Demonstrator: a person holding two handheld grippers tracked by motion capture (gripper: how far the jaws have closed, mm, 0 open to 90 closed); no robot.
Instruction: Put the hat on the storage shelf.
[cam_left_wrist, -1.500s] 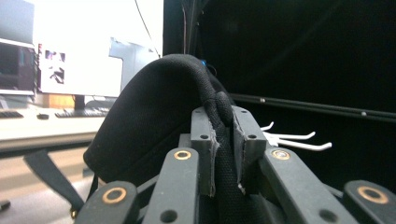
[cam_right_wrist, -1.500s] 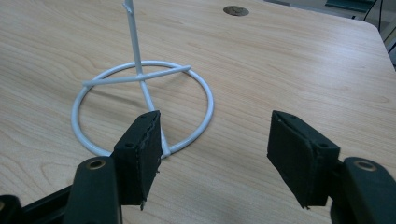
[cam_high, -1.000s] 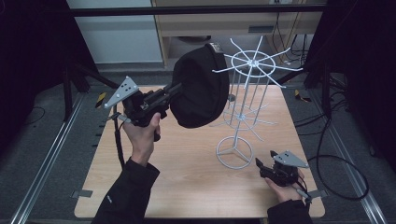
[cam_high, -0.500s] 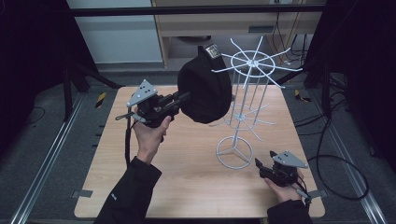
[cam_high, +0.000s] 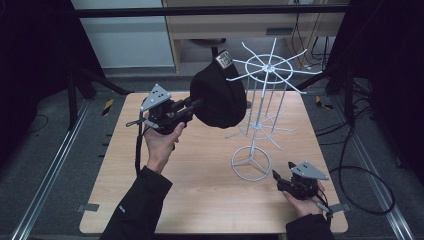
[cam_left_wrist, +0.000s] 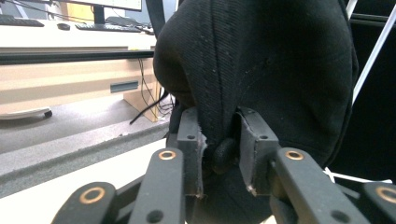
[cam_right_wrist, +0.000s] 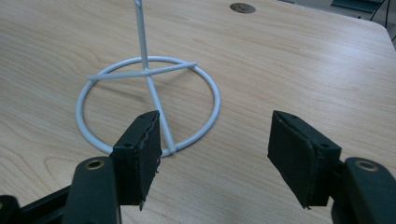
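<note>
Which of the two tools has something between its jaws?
The left tool: black cap fabric sits between its jaws, which have just been opening. The right tool is open with nothing between its jaws, near the rack base.

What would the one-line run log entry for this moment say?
left claw: opening, black cap between pads | cap: beside white wire rack | right claw: open, near rack base

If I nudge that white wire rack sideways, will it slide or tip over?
Probably tips: the white wire rack is tall on a thin pole, with a small ring base. It looks light, being bare wire. The black cap against its upper arms would likely add top weight.
</note>
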